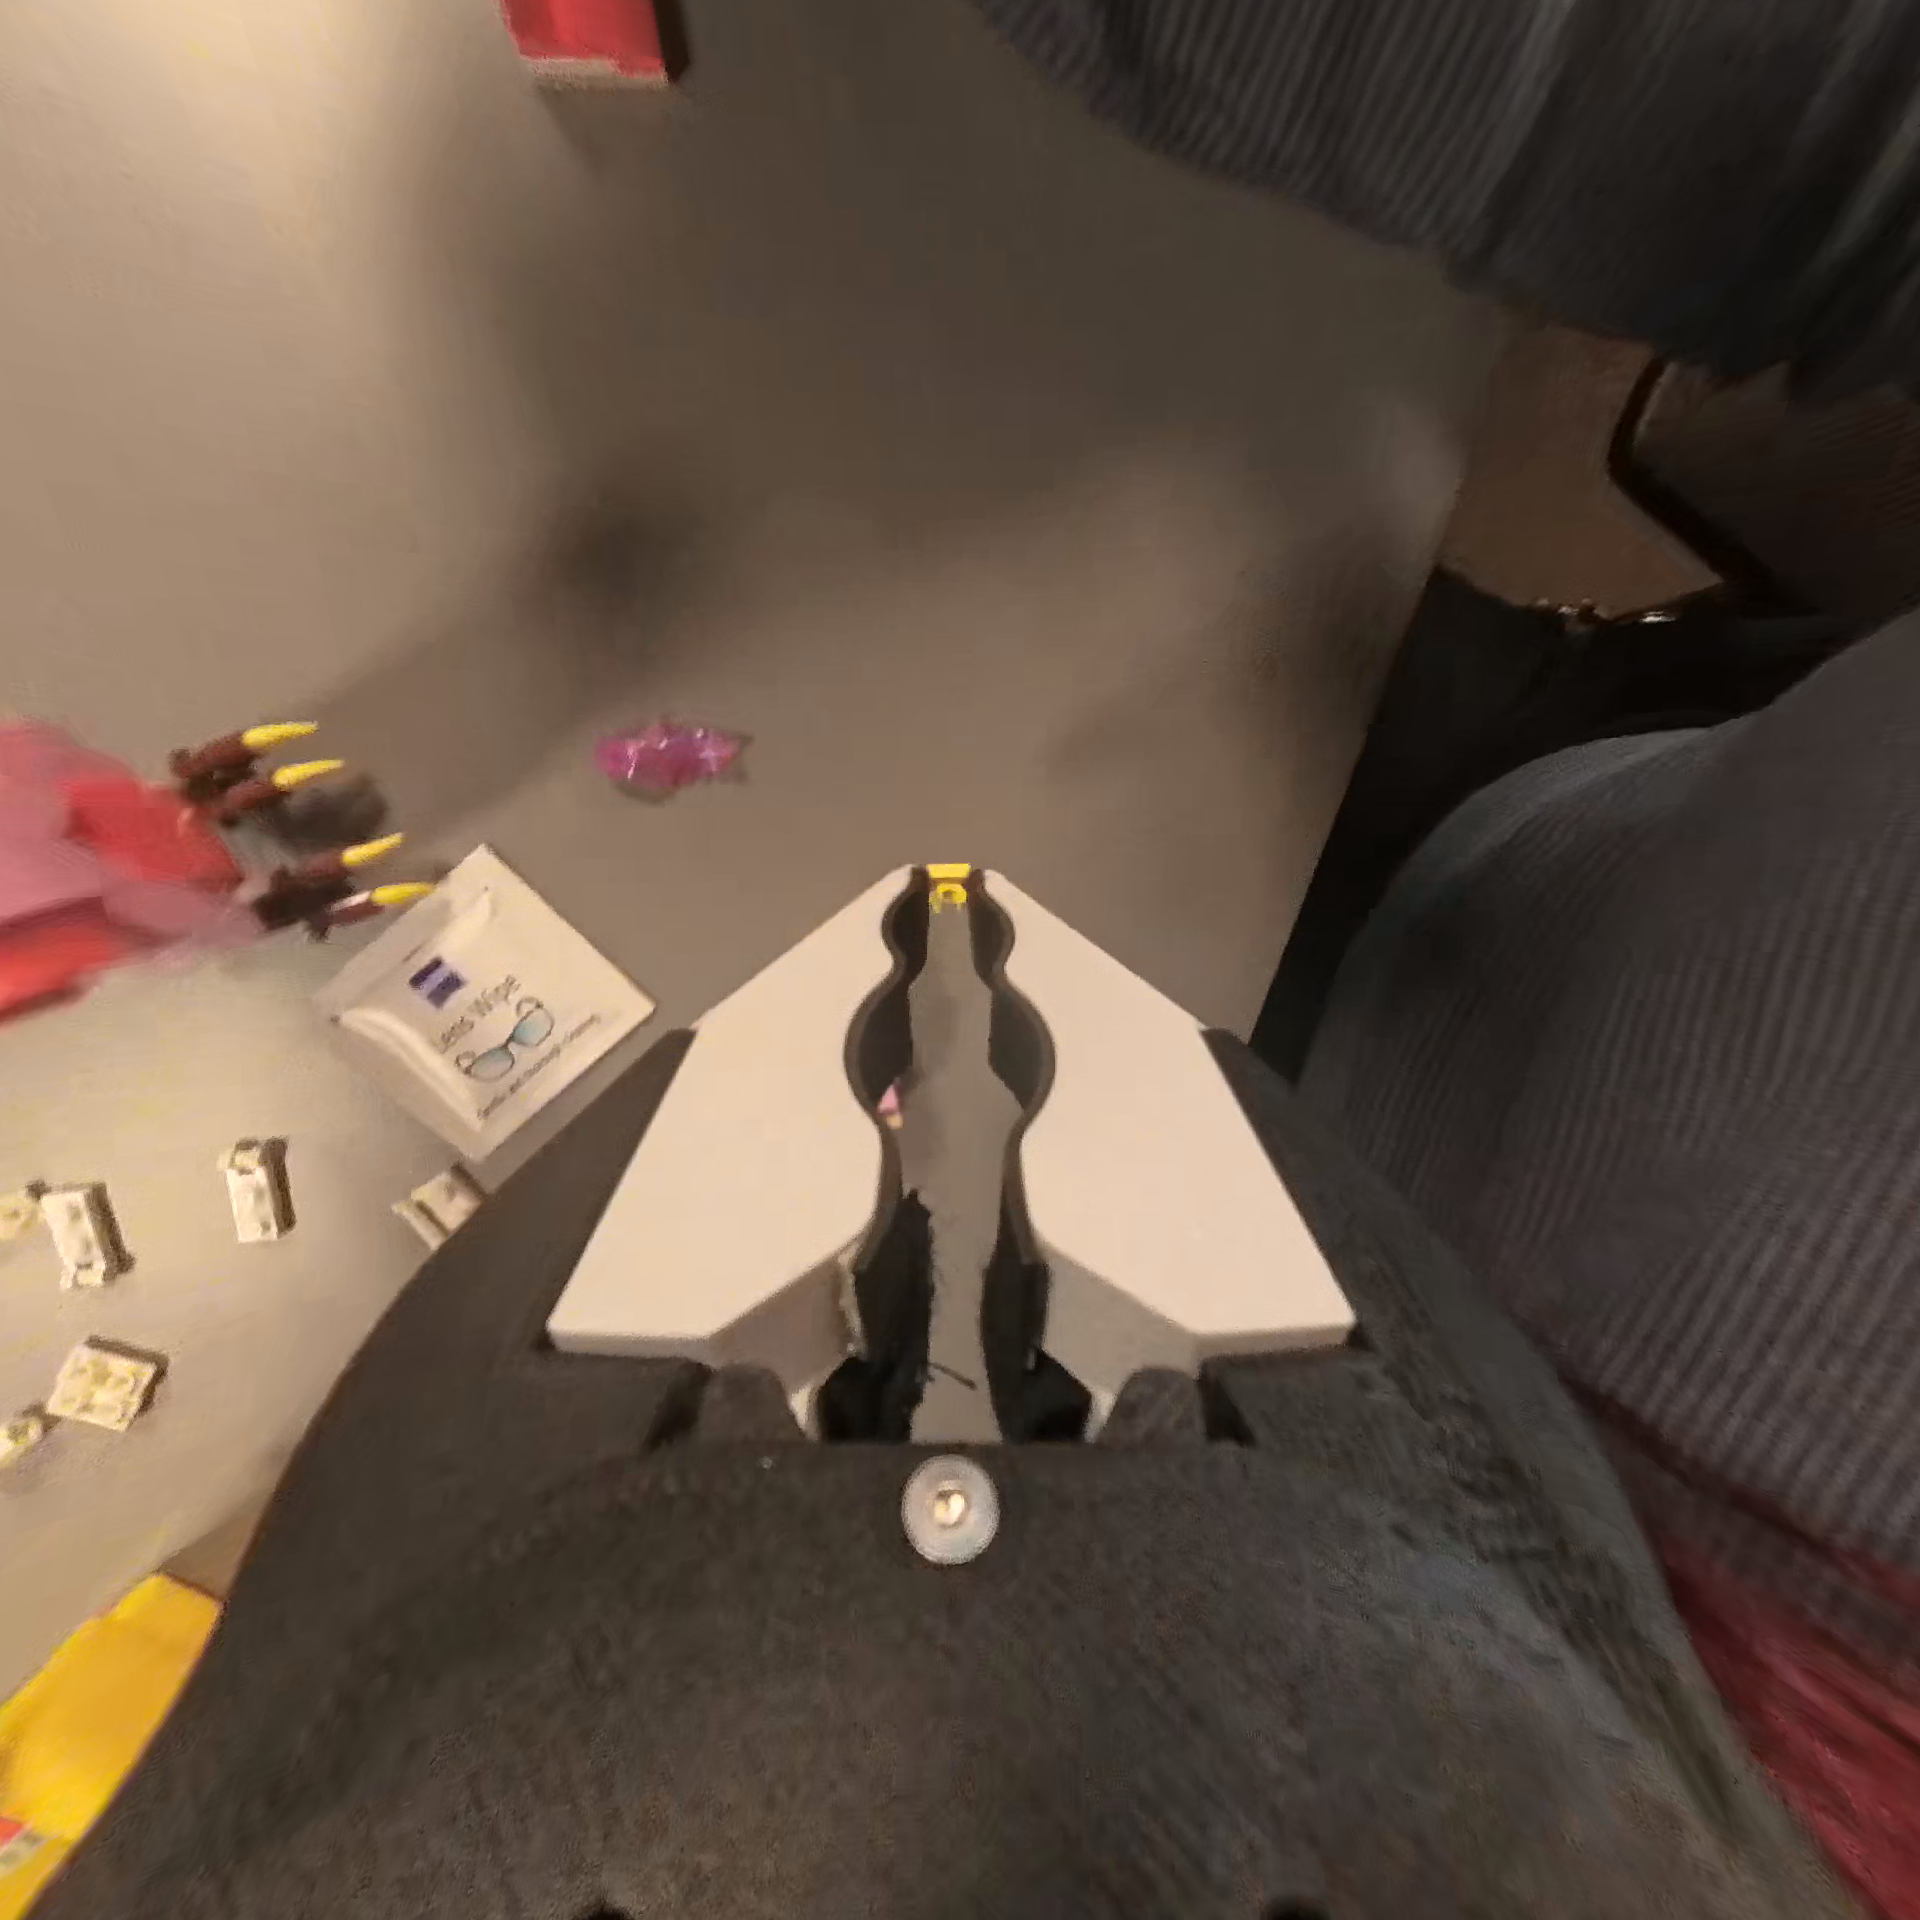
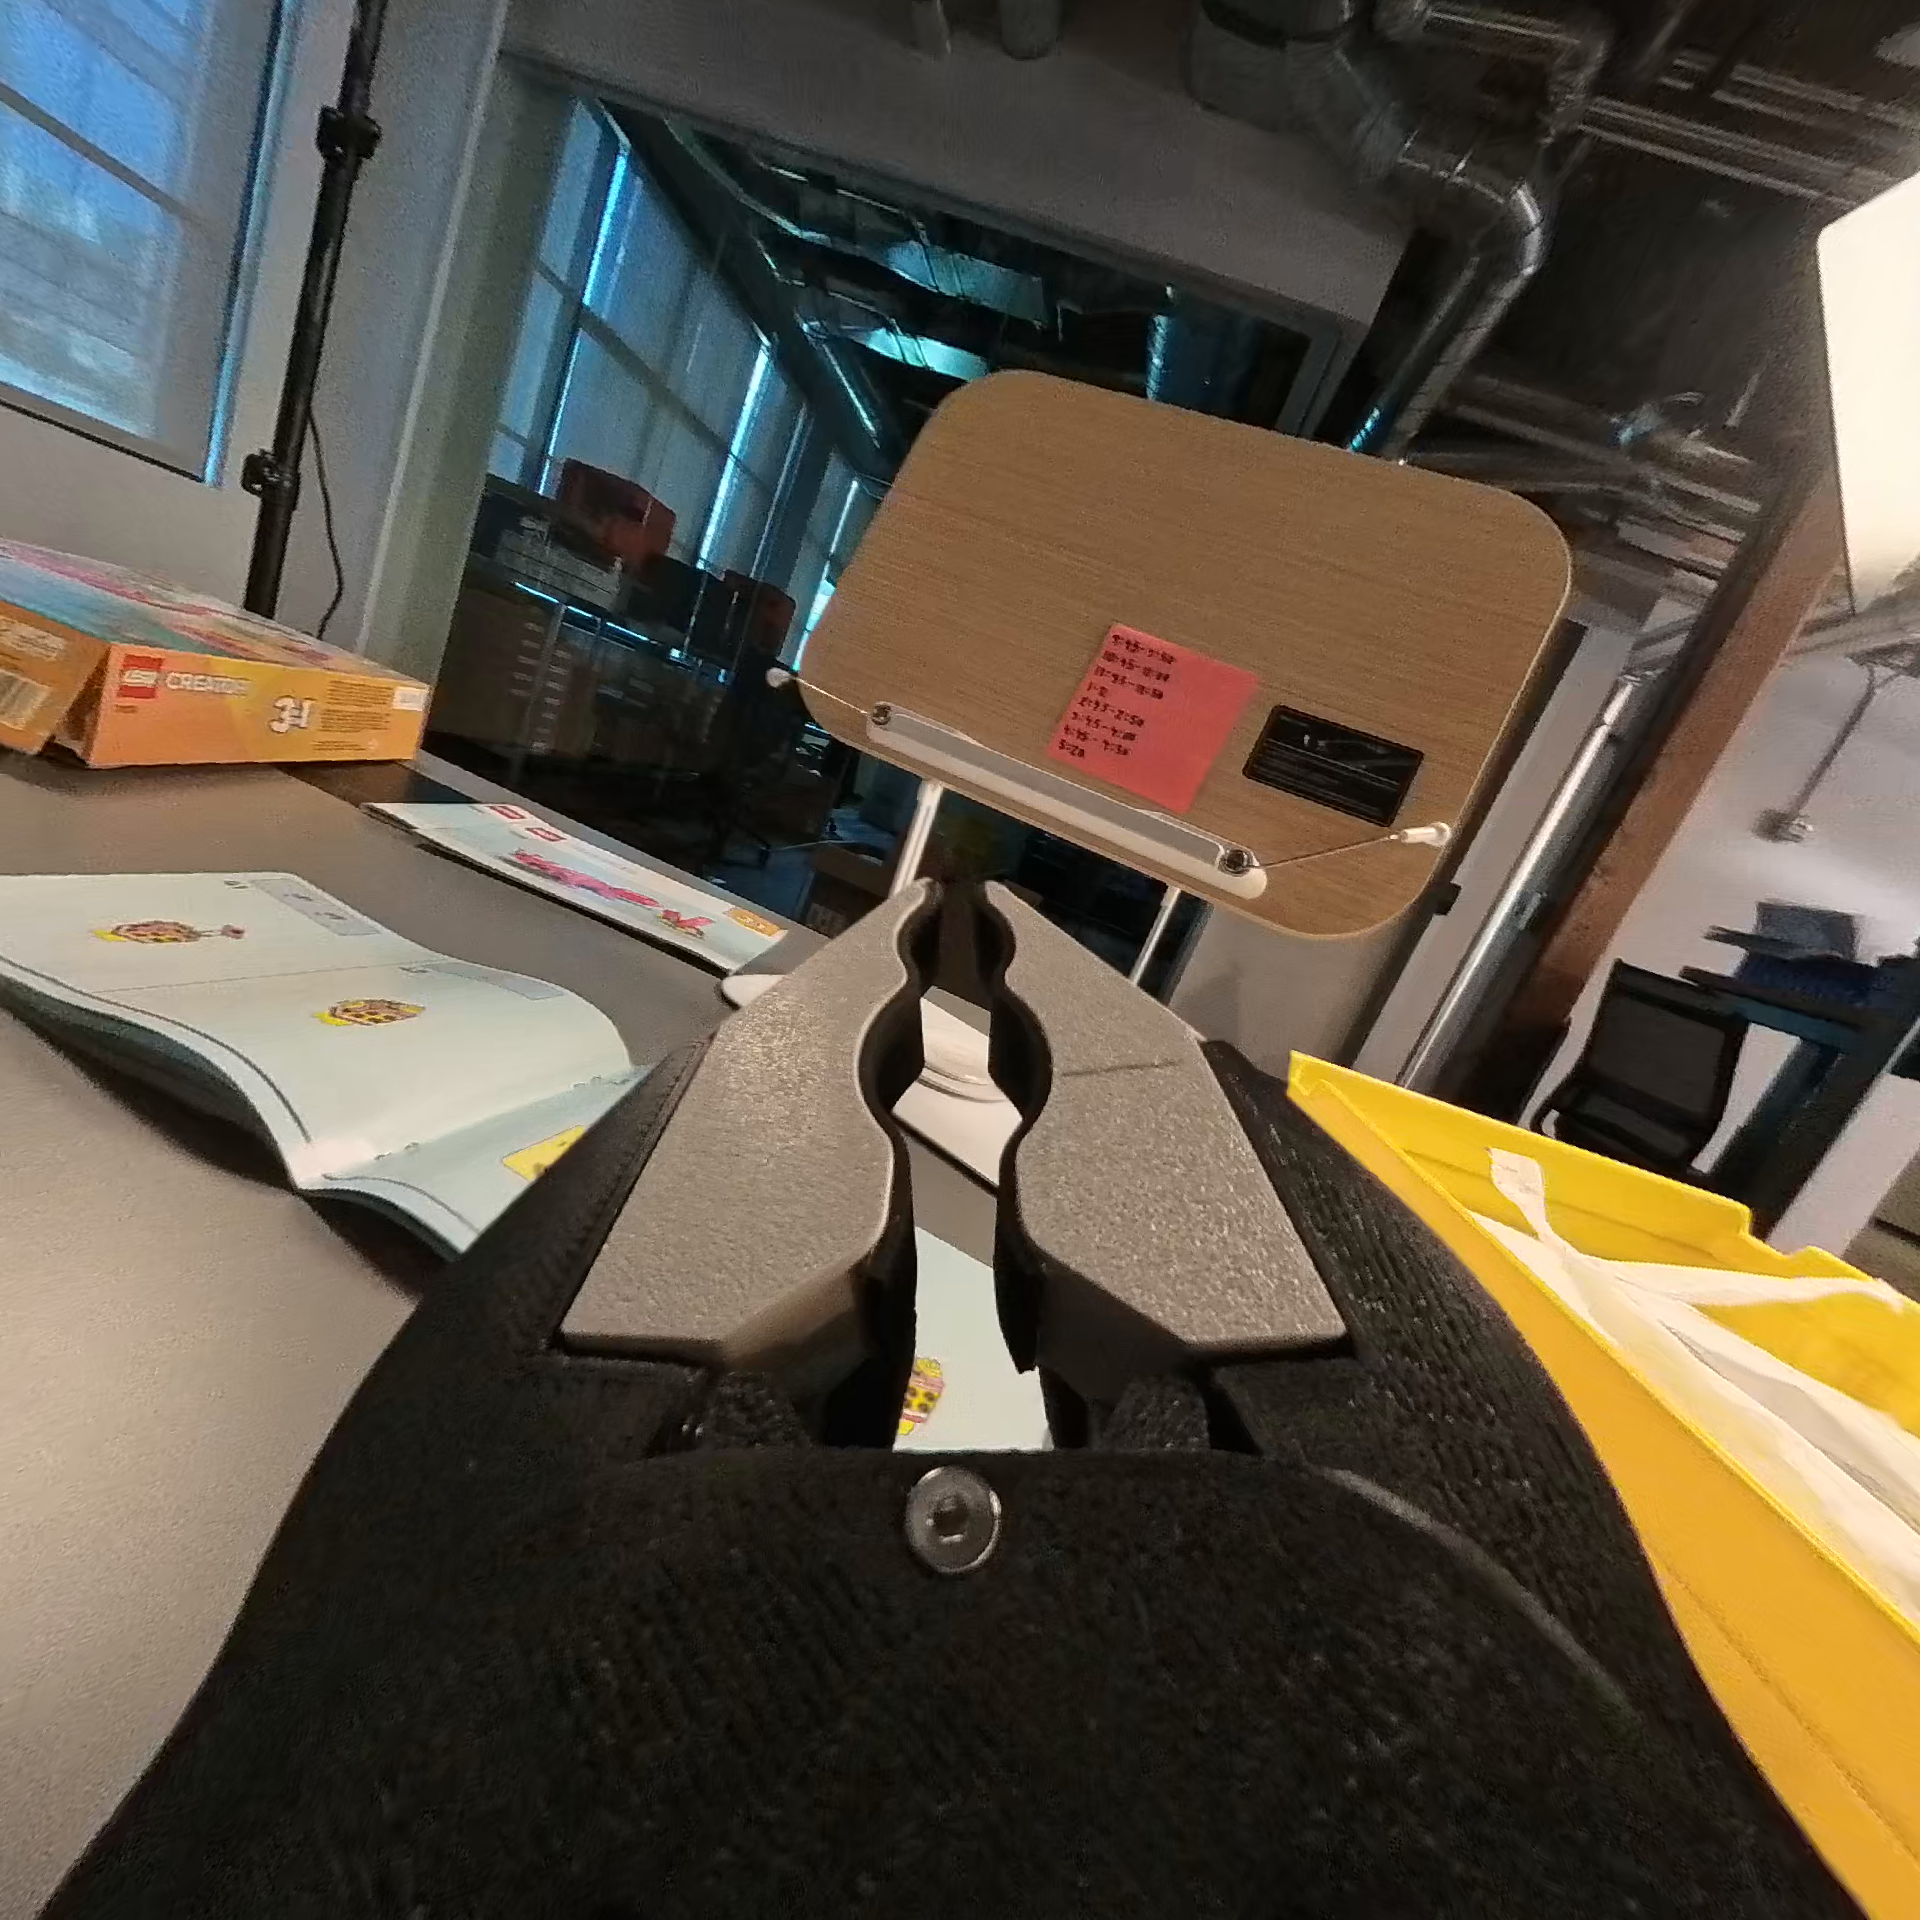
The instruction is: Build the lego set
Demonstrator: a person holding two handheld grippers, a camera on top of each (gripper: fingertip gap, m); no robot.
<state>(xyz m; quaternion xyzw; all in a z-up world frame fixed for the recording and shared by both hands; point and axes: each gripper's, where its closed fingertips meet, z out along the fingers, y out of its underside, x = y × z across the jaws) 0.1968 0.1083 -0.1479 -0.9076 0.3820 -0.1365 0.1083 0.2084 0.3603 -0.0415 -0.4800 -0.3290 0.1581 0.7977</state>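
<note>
A grey table (image 1: 935, 468) carried scattered white bricks (image 1: 255, 1190), a wipe sachet (image 1: 488, 997) and a pink scrap (image 1: 670, 753), its middle bare. The left gripper (image 1: 948, 883) pinched a small yellow piece (image 1: 948, 878) near the table's right edge. The right gripper (image 2: 958, 896), slightly parted and gripping nothing, faced booklets (image 2: 312, 1029), a wooden stand (image 2: 1184, 623) and windows (image 2: 104, 208); a yellow bin (image 2: 1558, 1299) stood just beside it.

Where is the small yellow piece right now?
In the left wrist view, the small yellow piece is pinched at the very tips of the left gripper, above the grey table, right of the white sachet.
</note>
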